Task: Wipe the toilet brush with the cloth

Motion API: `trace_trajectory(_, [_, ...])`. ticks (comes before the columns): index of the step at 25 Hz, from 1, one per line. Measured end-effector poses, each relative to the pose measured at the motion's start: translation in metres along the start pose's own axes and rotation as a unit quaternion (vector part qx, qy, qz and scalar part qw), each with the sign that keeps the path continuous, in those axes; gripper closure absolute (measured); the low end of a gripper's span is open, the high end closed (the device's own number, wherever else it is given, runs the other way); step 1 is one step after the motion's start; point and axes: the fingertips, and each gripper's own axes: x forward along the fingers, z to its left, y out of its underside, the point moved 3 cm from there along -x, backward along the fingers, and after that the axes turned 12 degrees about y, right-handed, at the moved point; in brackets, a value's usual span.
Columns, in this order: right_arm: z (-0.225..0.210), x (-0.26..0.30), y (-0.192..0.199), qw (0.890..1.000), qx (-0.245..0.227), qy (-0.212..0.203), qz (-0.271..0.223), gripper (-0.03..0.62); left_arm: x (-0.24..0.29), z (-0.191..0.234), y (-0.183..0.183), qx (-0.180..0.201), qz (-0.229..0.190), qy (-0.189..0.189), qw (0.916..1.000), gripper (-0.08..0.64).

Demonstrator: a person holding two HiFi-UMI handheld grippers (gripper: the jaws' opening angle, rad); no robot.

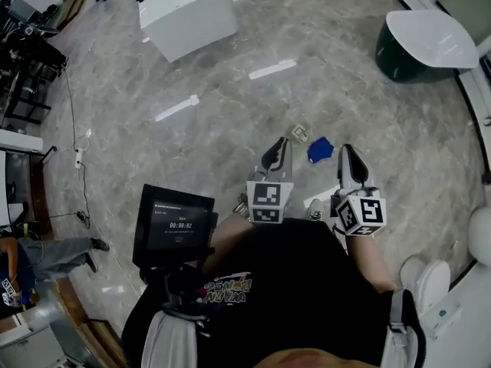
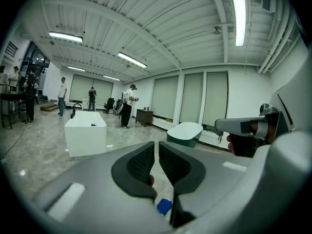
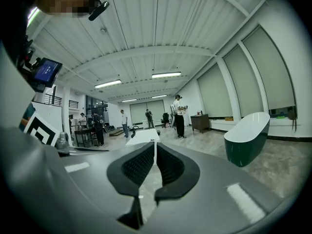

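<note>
A crumpled blue cloth point(image 1: 321, 150) lies on the grey marble floor point(image 1: 230, 129) between the left gripper point(image 1: 276, 149) and right gripper point(image 1: 347, 153). Both grippers' jaws are nearly together and empty. A white rectangular tub point(image 1: 184, 10) and a dark green oval tub point(image 1: 410, 52) stand well beyond.

Left tongs point(image 1: 281, 147) nearly closed, empty; right tongs point(image 1: 347, 153) likewise

Cloth point(image 1: 321, 150) on floor point(image 1: 230, 83), between left tongs point(image 1: 275, 154) and right tongs point(image 1: 350, 158).

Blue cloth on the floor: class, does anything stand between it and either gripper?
Nothing visible does. The blue cloth lies on the floor, just ahead of and between the left gripper and the right gripper, apart from both.
</note>
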Motion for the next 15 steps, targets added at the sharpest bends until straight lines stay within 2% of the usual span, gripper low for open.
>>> trace_trajectory(7, [0.01,-0.015,0.033,0.999,0.014,0.027,0.015,0.561,-0.013,0.02,0.033,0.003,0.022,0.004,0.9998,0.531])
trace_trajectory(12, [-0.04,0.004,0.089,0.994,0.042,0.068,0.075,0.56,0.036,0.028,0.089,-0.021,0.076,0.003,0.9969,0.531])
trace_trajectory(15, [-0.044,-0.003,0.089,0.991,0.057,0.085,0.083,0.557,0.035,0.026,0.09,-0.003,0.082,0.013,0.9965,0.531])
